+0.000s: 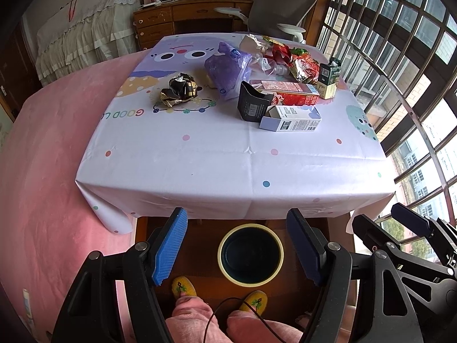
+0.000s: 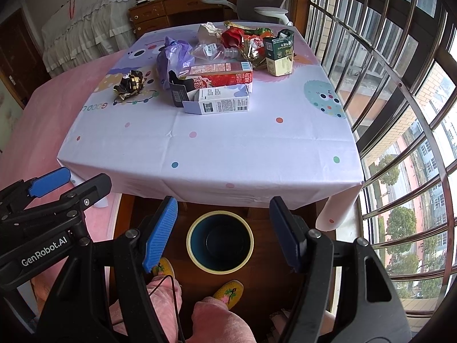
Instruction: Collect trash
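Trash (image 1: 274, 85) is lying on the far part of the desk (image 1: 222, 165) (boxes, wrappers, bags). Both the left gripper (image 1: 237, 245) and right gripper (image 2: 222, 234) are hanging wide open, empty, over the bin (image 1: 250, 254).

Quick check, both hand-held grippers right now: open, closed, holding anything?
Left hand-held gripper: open, holding nothing, above the bin.
Right hand-held gripper: open, holding nothing, also above the bin.
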`<act>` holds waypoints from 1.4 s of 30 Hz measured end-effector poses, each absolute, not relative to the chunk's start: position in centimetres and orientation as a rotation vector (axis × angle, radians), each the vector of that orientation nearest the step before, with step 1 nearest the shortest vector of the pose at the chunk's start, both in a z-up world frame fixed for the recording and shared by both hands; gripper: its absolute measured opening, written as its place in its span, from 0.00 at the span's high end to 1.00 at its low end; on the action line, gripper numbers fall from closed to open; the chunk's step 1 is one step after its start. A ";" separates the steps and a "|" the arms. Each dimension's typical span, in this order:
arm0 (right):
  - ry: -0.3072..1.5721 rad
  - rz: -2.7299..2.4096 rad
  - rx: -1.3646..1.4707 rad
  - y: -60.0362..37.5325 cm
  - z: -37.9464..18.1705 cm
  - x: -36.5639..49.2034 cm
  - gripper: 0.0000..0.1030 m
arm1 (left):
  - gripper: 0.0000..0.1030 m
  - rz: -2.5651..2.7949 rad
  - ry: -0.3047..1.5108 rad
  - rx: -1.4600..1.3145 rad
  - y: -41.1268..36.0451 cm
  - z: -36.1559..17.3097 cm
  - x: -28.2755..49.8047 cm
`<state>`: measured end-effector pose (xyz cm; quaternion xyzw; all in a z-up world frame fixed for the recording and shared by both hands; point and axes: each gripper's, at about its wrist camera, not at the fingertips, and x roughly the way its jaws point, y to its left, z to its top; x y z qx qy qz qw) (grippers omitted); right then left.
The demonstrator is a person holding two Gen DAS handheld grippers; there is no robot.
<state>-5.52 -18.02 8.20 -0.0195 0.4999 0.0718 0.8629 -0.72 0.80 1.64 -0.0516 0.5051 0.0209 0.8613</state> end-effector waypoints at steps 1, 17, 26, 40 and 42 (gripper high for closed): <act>1.048 0.150 -0.041 -18.0 8.2 -5.5 0.37 | 0.28 0.043 1.059 -0.108 0.8 1.6 -0.7; 1.052 0.154 -0.039 -18.2 8.0 -5.2 0.37 | 0.28 0.051 1.064 -0.106 0.4 1.3 -0.2; 1.052 0.155 -0.039 -18.2 8.0 -5.2 0.37 | 0.28 0.050 1.058 -0.107 0.2 1.4 -0.3; 1.054 0.160 -0.040 -18.3 8.0 -5.0 0.37 | 0.28 0.050 1.059 -0.105 0.2 1.3 -0.3; 1.053 0.162 -0.040 -18.3 7.9 -5.0 0.37 | 0.28 0.052 1.059 -0.104 0.3 1.4 -0.3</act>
